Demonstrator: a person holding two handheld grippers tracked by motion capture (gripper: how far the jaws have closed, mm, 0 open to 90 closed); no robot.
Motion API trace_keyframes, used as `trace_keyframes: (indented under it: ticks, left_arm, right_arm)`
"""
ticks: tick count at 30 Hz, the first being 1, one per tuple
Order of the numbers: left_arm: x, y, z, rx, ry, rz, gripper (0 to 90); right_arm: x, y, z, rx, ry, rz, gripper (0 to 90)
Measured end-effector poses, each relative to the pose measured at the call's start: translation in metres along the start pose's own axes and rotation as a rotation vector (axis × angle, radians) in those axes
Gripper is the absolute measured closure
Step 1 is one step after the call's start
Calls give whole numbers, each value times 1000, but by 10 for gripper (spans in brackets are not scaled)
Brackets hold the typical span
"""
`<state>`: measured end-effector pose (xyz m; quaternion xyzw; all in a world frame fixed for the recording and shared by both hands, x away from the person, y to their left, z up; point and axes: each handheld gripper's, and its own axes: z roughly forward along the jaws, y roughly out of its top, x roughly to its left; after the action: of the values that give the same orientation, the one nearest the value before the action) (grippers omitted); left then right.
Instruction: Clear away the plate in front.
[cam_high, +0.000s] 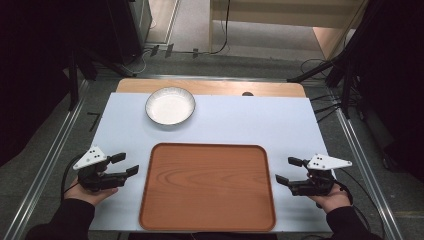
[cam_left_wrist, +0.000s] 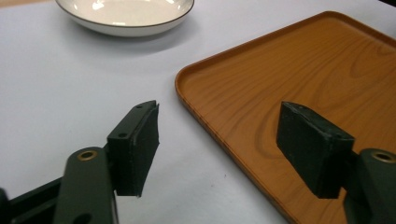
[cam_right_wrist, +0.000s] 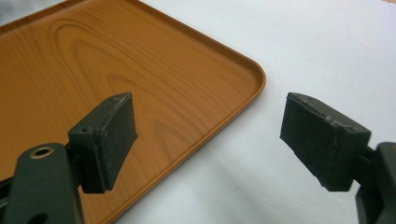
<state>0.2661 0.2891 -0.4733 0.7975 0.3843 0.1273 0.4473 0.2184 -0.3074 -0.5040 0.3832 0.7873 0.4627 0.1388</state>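
A brown wooden tray lies empty at the near middle of the white table cover. My left gripper rests in a hand just left of the tray, open, nothing between its jaws. My right gripper rests in the other hand just right of the tray, also open and empty. In the left gripper view the left gripper has the tray's corner between and beyond its jaws, with a white bowl farther off. In the right gripper view the right gripper straddles the tray's rounded corner.
The white bowl, empty with a dark rim, stands at the far left-middle of the white cover. A bare wooden strip runs along the table's far edge. Metal rails and cables flank the table.
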Motion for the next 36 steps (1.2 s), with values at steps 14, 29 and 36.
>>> trace_keyframes:
  ticks: [14,29,36]
  left_arm:
    - [0,0,2,55,2,-46,393]
    - [4,1,0,61,18,-42,324]
    - [3,1,1,56,16,-34,309]
  right_arm:
    - [1,0,1,9,-3,1,192]
    - [1,0,2,22,-3,-4,193]
    - [0,-1,2,25,-1,-5,193]
